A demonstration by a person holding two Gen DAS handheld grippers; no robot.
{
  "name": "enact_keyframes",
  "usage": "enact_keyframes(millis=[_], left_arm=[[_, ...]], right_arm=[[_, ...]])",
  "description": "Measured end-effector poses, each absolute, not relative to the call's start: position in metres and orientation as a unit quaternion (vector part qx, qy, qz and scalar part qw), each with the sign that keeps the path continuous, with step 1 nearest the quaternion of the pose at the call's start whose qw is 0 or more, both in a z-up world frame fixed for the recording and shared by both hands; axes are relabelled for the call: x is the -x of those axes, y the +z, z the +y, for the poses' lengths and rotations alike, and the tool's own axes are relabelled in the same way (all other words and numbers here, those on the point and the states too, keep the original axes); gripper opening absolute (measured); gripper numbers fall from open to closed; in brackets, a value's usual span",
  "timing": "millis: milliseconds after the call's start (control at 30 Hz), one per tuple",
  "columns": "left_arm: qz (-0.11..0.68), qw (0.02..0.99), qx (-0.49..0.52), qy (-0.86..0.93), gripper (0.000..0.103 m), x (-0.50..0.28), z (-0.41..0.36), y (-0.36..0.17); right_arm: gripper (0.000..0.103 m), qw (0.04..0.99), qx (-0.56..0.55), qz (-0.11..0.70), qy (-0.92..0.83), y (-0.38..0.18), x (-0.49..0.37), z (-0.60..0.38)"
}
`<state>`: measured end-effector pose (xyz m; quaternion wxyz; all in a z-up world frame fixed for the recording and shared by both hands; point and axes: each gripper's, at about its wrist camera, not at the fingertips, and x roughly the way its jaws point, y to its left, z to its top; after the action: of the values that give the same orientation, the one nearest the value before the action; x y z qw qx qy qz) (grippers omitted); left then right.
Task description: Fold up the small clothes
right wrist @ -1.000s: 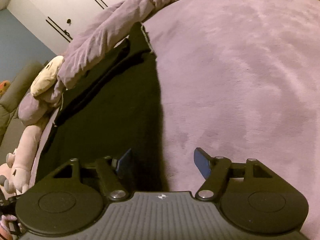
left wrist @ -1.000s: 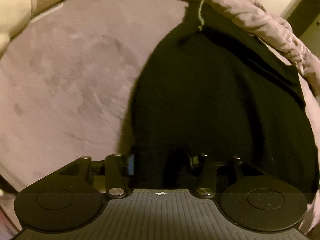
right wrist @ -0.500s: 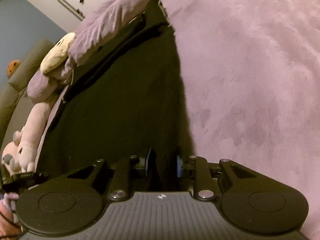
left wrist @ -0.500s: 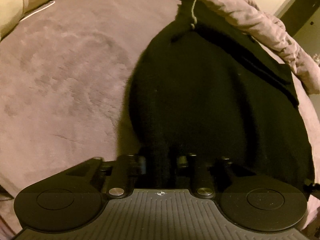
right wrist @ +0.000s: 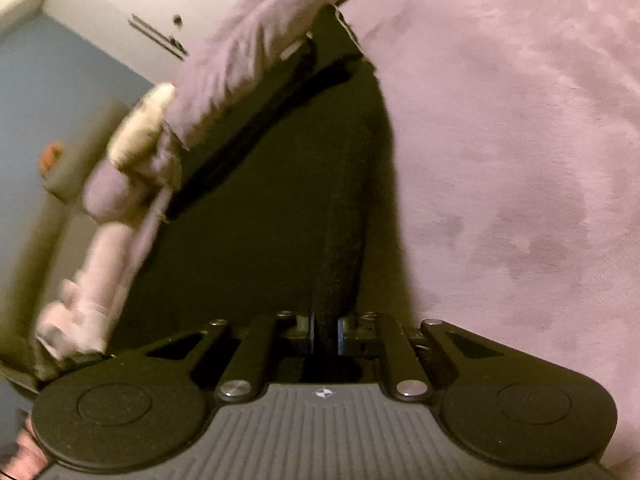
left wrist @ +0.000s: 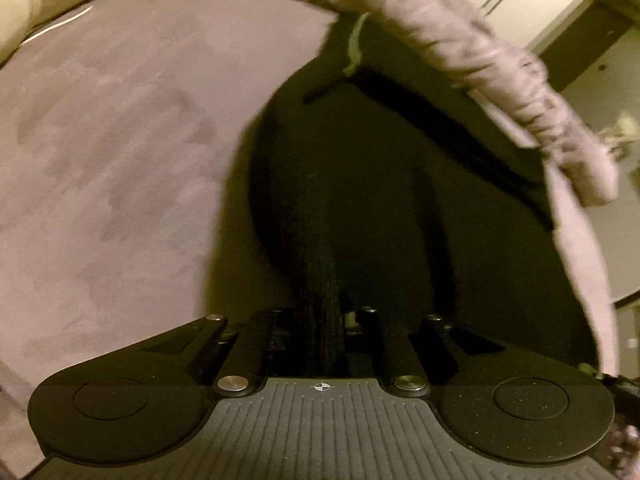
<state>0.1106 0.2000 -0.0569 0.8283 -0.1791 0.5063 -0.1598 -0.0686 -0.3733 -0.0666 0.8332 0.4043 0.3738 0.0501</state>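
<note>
Left wrist view: pinkish plush bed cover [left wrist: 120, 152] fills the left of the frame, the black garment [left wrist: 360, 184] spreads across the centre, and a crumpled mauve blanket [left wrist: 500, 80] runs along the upper right. The left claw [left wrist: 326, 320] is clamped on a gathered fold of the garment. Right wrist view: a stuffed toy [right wrist: 120, 184] lies at left, the garment [right wrist: 280, 208] at centre, with the right claw [right wrist: 326, 328] pinched on its edge.

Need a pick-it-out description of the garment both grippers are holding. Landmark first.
Start at the mauve plush blanket covering the bed. Along its edge runs a rumpled lilac sheet, and just below that lies the black garment, spread out, with both near corners pinched by the left gripper and right gripper. It is the only dark fabric there; everything around it is pale.
</note>
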Motion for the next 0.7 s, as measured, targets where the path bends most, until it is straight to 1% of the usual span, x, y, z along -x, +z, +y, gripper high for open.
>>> enact_keyframes(millis=[167, 300, 400, 700], left_arm=[[0.467, 0.833, 0.230, -0.188, 0.013, -0.127, 0.202, -0.022], [0.443, 0.842, 0.243, -0.189, 0.013, -0.146, 0.199, -0.005], [0.436, 0.841, 0.262, -0.186, 0.013, -0.163, 0.197, 0.001], [0.426, 0.844, 0.275, -0.175, 0.013, -0.216, 0.183, 0.006]], right_arm=[[0.009, 0.826, -0.455, 0.324, 0.075, -0.045, 0.052, -0.378], [0.009, 0.822, -0.481, 0.292, 0.086, -0.030, 0.031, -0.381], [0.009, 0.826, -0.485, 0.276, 0.082, -0.022, 0.012, -0.385], [0.009, 0.838, -0.489, 0.239, 0.045, -0.008, -0.040, -0.413]])
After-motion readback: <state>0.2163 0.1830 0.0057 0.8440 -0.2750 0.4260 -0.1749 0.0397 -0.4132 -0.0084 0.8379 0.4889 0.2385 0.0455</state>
